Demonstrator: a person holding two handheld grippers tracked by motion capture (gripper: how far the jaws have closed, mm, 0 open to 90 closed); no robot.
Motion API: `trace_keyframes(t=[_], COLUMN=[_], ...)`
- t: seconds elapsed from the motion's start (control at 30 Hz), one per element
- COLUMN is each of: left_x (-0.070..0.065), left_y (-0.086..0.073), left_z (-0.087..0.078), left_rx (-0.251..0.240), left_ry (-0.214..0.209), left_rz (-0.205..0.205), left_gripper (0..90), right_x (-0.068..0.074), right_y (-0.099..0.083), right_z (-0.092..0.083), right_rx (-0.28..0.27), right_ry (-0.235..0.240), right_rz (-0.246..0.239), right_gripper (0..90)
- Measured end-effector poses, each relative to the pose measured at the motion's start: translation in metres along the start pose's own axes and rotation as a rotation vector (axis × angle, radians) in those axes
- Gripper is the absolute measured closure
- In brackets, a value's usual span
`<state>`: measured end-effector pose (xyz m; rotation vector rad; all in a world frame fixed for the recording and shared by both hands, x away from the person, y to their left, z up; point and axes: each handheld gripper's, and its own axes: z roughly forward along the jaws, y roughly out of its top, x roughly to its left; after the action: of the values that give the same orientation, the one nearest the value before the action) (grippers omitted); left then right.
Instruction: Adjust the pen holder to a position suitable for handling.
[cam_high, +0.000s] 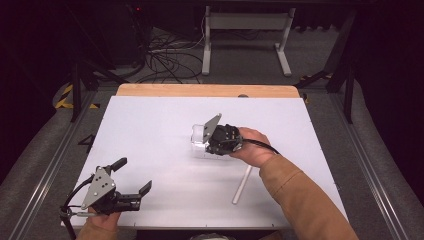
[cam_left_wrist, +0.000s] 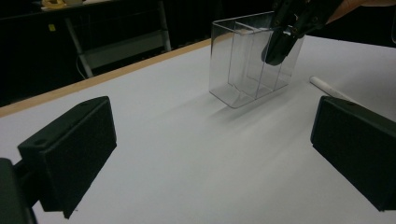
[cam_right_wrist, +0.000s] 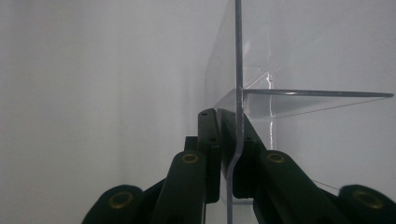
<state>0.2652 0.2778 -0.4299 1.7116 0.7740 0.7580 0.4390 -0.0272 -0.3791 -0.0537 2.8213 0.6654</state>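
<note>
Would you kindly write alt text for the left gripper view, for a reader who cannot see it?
A clear divided box stands on a white table, its far wall pinched by the right gripper. The left gripper's black jaws stand wide apart in the foreground, and a white stick lies right of the box.

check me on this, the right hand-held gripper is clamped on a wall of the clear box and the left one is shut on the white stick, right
Not quite. The left hand-held gripper is open and holds nothing, as the left gripper view shows; the white stick lies loose on the table. The right hand-held gripper is indeed clamped on the clear box wall.
</note>
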Motion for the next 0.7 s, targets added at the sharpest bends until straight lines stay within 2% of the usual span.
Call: trace_keyframes(t=[0.1, 0.2, 0.5, 0.7], left_x=[0.000, 0.001, 0.000, 0.000], left_y=[0.000, 0.000, 0.000, 0.000], left_z=[-0.001, -0.001, 0.000, -0.001], left_rx=[0.002, 0.001, -0.001, -0.002], left_ry=[-0.001, -0.002, -0.001, -0.002], left_rz=[0.001, 0.001, 0.002, 0.001], left_gripper=[1.0, 1.0, 1.0, 1.0], right_x=[0.005, 0.009, 0.023, 0.026], right_y=[0.006, 0.010, 0.021, 0.021], right_z=[0.006, 0.010, 0.018, 0.018], right_rx=[0.014, 0.038, 0.050, 0.059], right_ry=[0.026, 0.042, 0.067, 0.071], right_rz=[-0.011, -0.002, -0.007, 0.015], right_gripper=[84.9, 84.9, 85.1, 85.5])
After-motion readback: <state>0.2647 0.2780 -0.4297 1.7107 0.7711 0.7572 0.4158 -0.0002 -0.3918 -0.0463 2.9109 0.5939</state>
